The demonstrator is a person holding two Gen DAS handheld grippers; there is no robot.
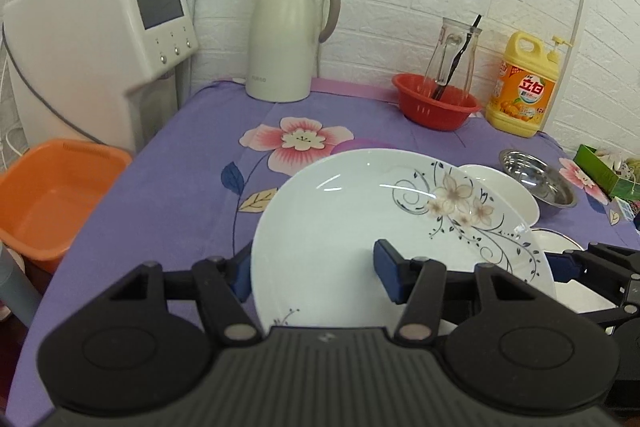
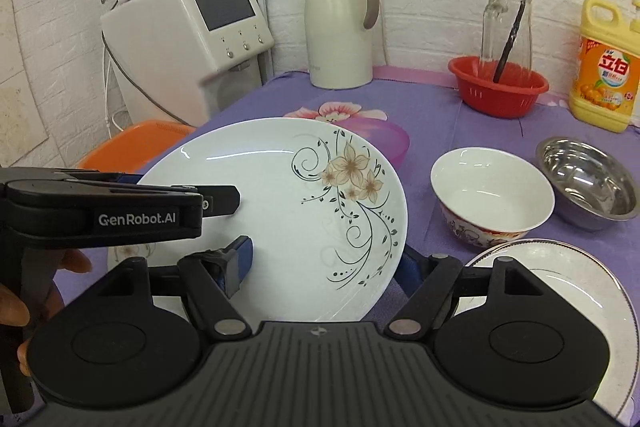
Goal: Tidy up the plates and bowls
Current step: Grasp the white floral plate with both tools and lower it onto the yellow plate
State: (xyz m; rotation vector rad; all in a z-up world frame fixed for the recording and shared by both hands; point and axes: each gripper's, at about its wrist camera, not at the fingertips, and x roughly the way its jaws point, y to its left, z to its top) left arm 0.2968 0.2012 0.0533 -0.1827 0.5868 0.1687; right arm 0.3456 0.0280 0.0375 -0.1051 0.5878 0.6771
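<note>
- Left wrist view: the left gripper has the big floral plate by its near rim, one blue pad under the left edge, the other lying on the white face, so the jaws are clamped on it. The plate sits tilted, clear of the purple cloth.
- Beyond its far edge peeks a white bowl, then a steel bowl. The right gripper pokes in at the right rim.
- Right wrist view: the right gripper straddles the same floral plate, a blue pad on the glazed face and the other tucked behind the right edge, gripping it as far as I can judge. The left gripper bites the opposite side.
- White bowl and steel bowl wait to the right, a second plate lies flat just under the gripper.
- My read: glazed ceramic is stiff, fairly heavy, slick and chippable. Take it by the rim, opposite sides, and keep it level.
</note>
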